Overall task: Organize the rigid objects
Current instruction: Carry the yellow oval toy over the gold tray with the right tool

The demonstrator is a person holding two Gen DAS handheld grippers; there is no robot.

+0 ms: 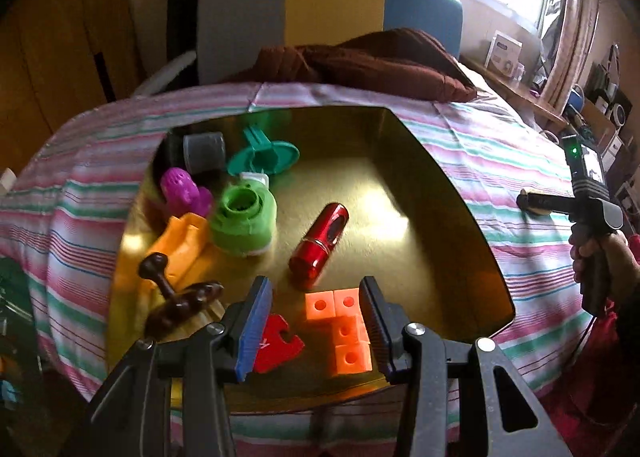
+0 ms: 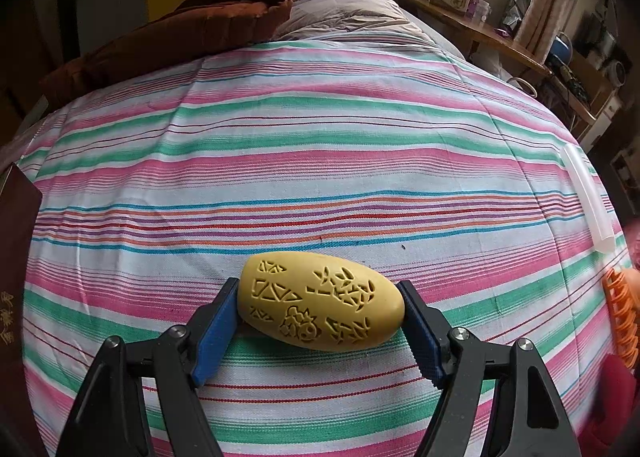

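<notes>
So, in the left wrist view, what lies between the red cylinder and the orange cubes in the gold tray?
Nothing: in the left wrist view the tray floor is bare between the red cylinder and the orange cubes.

Both wrist cameras are looking steeply down along their fingers, close above the striped bed [image 2: 320, 161], sharing its brown blanket [image 1: 380, 65] at upper frame.

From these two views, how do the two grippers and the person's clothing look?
Both the left gripper and the right gripper have black frames with silver bolts and ribbed blue pads. Seen from the left camera, the right one has a black pistol handle and a green light on top. A red sleeve shows at the wrist.
</notes>
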